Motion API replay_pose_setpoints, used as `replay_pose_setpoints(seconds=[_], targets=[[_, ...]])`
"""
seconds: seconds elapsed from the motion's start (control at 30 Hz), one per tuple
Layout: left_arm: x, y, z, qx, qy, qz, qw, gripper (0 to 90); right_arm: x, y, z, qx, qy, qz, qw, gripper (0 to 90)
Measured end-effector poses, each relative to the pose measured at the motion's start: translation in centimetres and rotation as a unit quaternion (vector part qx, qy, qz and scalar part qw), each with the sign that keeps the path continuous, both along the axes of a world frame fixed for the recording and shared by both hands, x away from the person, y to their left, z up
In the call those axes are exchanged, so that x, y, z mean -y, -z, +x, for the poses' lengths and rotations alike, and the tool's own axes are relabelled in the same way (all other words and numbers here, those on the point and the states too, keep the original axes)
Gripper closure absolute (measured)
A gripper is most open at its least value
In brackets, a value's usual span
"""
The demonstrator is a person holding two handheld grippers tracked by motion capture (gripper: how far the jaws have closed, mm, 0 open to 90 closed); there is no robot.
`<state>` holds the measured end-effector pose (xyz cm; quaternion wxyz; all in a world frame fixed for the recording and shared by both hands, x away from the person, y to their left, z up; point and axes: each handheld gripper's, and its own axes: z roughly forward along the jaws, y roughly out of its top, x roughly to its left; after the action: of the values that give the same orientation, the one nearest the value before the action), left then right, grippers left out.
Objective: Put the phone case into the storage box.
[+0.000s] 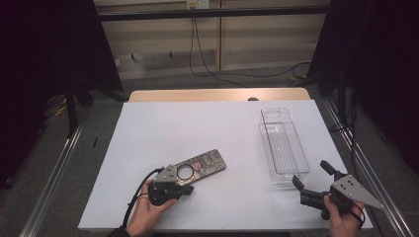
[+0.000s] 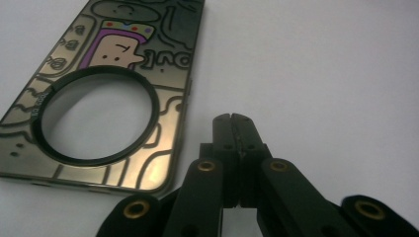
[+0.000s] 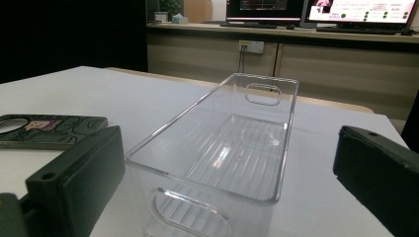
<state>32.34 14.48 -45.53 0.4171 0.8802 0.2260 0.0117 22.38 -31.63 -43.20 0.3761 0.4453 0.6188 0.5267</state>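
Left gripper view: left gripper [image 2: 232, 118] is sitting fully closed on nothing beside the phone case [image 2: 106, 94], while right gripper [image 1: 312, 179], jaws wide and empty, is lining up on the clear bin [image 1: 281, 143] near the table's right edge.

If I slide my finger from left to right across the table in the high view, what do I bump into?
Left gripper, fingers shut beside the phone case → phone case with its cartoon drawing → clear plastic box → right gripper, fingers open.
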Motion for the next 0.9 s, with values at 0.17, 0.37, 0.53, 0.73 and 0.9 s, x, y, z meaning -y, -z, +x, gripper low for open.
replay_pose_setpoints(seconds=[0.17,0.37,0.53,0.73,0.9], targets=[[0.1,0.0,0.7,0.000,-0.007,0.004,1.0000,90.0,0.4,0.0,-0.5,0.001,0.008,0.001,1.0000,0.0],[-0.2,0.0,1.4,0.001,-0.010,0.010,0.9999,90.0,0.6,0.0,-1.0,0.000,0.012,-0.001,0.9999,0.0],[-0.3,-0.1,1.8,0.000,-0.008,0.012,0.9999,90.0,0.9,0.0,-1.3,0.001,0.018,0.001,0.9998,0.0],[-0.3,-0.2,1.9,0.006,-0.010,0.021,0.9997,90.0,0.7,0.0,-1.1,0.001,0.014,-0.001,0.9999,0.0],[-0.7,-0.1,2.5,0.001,-0.018,0.019,0.9997,90.0,0.6,0.0,-1.0,0.001,0.013,-0.002,0.9999,0.0]])
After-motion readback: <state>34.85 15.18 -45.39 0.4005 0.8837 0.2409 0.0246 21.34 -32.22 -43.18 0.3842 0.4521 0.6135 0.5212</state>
